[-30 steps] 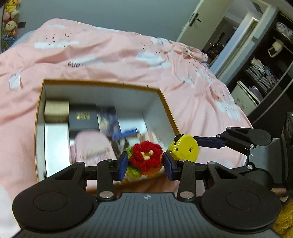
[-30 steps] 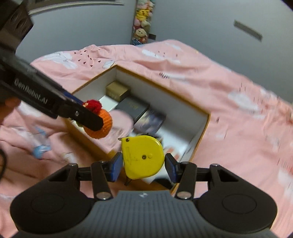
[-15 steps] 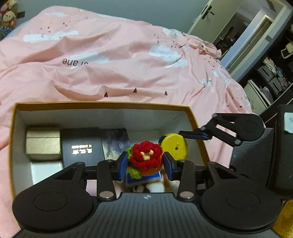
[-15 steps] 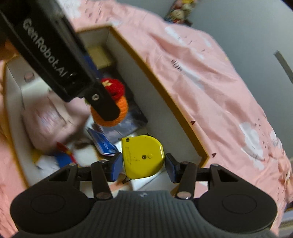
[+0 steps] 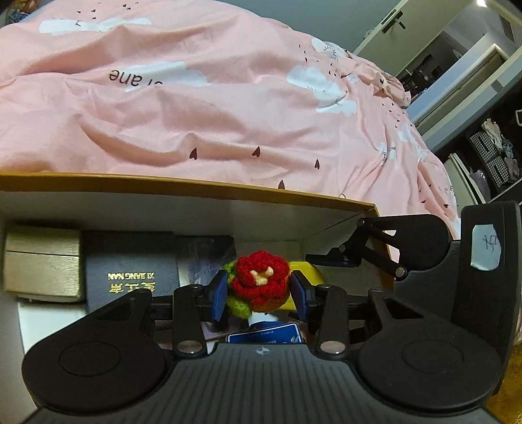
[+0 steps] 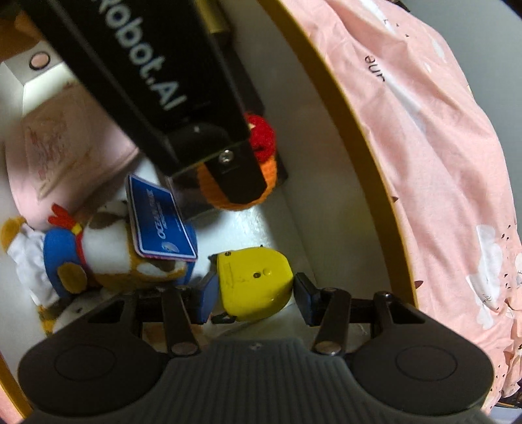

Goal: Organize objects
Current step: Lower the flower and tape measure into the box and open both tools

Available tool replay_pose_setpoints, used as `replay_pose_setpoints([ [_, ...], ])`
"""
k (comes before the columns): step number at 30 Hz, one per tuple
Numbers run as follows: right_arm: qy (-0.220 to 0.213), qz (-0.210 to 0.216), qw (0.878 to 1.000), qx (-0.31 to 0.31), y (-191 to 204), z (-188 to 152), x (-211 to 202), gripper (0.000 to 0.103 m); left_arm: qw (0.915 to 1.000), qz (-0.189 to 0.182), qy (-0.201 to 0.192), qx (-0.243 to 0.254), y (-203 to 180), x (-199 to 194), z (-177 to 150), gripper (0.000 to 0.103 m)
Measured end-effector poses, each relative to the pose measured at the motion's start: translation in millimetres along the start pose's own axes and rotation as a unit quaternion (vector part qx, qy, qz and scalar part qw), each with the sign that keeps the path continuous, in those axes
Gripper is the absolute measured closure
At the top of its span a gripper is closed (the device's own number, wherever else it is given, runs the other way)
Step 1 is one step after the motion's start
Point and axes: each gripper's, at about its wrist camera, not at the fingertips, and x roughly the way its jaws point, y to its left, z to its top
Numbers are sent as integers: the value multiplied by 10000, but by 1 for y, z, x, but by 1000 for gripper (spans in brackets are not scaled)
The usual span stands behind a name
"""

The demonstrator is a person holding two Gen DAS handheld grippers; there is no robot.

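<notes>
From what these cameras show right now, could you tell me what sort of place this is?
Most likely a bedroom at home. A pink bedspread with clouds and hearts fills the view, a storage box of keepsakes sits on it, and a door and open closet shelves stand beyond.

A home bedroom: a pink cloud-print duvet [image 5: 228, 107] covers the bed, with a door [image 5: 388, 29] at 1 o'clock and wardrobe shelves of clothes [image 5: 492, 146] at 3 o'clock.
</notes>
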Motion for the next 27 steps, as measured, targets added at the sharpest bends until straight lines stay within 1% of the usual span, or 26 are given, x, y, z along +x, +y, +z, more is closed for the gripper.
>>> replay_pose_setpoints([
  [2,-6,-16,10000,-15,0,-2,-1,51,10000,-31,20,-23,-1,4,2,57],
  [3,-30,-51,10000,-29,0,-3,-3,49,10000,-41,26,-33,-1,5,2,57],
  [8,-189,-183,9997,24,-2,-10,-18,48,9999,-74,86,-66,-5,13,2,57],
  [14,-392,-165,9988,247,-4,-21,-36,48,9998,93,160,-120,-12,26,3,56],
  [17,-471,-147,9981,362,-4,-26,-39,48,9995,119,229,-155,-14,33,2,56],
  [19,-506,-211,9976,412,-3,-29,-39,48,9993,145,279,-176,-14,36,2,55],
  [22,-581,-248,9969,461,0,-34,-42,48,9994,167,259,-172,-14,36,2,55],
  [24,-597,-251,9968,476,2,-36,-44,48,9993,216,246,-186,-14,35,2,52],
  [26,-605,-269,9966,495,3,-38,-46,48,9992,265,216,-216,-14,32,1,43],
  [27,-618,-285,9964,513,4,-39,-47,48,9992,260,184,-220,-14,30,1,41],
])
